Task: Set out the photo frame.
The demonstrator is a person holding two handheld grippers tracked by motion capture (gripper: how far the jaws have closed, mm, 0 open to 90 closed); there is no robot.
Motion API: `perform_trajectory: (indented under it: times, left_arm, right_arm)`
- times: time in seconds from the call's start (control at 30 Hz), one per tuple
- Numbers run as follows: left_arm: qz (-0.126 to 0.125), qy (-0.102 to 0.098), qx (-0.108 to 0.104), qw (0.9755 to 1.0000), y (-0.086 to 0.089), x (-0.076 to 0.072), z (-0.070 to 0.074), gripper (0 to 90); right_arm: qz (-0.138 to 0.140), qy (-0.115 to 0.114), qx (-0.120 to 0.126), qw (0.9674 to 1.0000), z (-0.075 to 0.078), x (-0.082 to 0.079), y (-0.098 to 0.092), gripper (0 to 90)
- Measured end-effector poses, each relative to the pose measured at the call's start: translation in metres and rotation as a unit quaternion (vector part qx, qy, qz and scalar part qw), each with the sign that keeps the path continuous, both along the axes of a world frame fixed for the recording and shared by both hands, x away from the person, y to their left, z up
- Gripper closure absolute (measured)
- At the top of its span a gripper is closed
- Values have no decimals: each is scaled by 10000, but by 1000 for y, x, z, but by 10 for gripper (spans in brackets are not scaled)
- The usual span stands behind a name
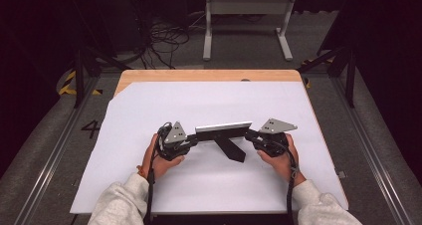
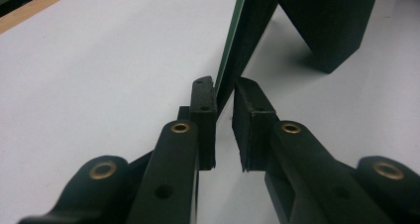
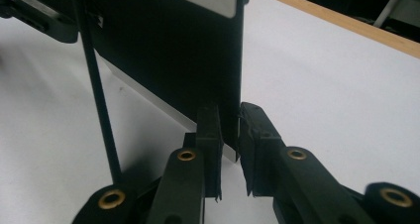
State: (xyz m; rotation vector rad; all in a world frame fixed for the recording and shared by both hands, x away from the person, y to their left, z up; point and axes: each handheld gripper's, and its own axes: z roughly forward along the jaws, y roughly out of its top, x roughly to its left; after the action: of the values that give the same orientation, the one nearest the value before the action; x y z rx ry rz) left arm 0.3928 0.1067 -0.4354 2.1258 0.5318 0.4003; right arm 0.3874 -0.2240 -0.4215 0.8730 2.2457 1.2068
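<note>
Left gripper [image 2: 224,125]: jaws narrow, closed on the near end edge of the picture frame [image 2: 247,40]. In the left gripper view the thin panel edge, with a green strip along it, runs up from between the two pads; the left pad lies against it, and the right pad appears to touch — a sliver of light remains lower down.

Right gripper [image 3: 229,135]: jaws likewise narrow, clamped on the opposite end of the same frame. In the right gripper view the dark back panel rises from between the pads, a pale strip showing at its top edge.

Picture frame, high view [image 1: 224,130]: it stands upright on its long edge at the middle of the white sheet [image 1: 209,100], spanning the gap between the two grippers. Its black back faces the person. A black support leg [image 1: 231,148] (the easel prop) slants from the back down toward the person and meets the sheet.

Left gripper [image 1: 193,139] and right gripper [image 1: 250,134] point inward at each other, one at each end of the frame, each bearing a grey three-cornered plate. The person's hands grip the bodies — light sleeves enter from the bottom edge.

The sheet covers most of the wooden table [image 1: 209,75], whose bare edge shows along the far side and at the right.
</note>
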Motion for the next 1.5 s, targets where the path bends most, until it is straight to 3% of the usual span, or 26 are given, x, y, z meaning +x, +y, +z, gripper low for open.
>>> perform_trajectory:
  times: [0.33,0.47,0.67,0.8,1.0,1.5]
  left_arm:
    - [-94,46,10,9999,1,-2,1,814]
    - [-75,51,18,10000,1,-3,1,815]
    - [-65,41,25,10000,0,-3,1,815]
    - [-51,49,68,10000,-1,-3,0,811]
    - [-61,35,125,9999,-3,-2,-1,808]
    - [-61,66,158,9998,-4,0,-3,803]
  right_arm:
    - [-69,78,-71,9999,-2,8,3,776]
    - [-178,129,-85,9997,-3,9,2,692]
    - [-141,200,27,9997,3,1,-9,703]
    - [24,246,125,9996,7,-12,-17,720]
    - [576,505,232,9968,7,-27,-16,688]
    - [836,653,36,9944,0,-31,-3,714]
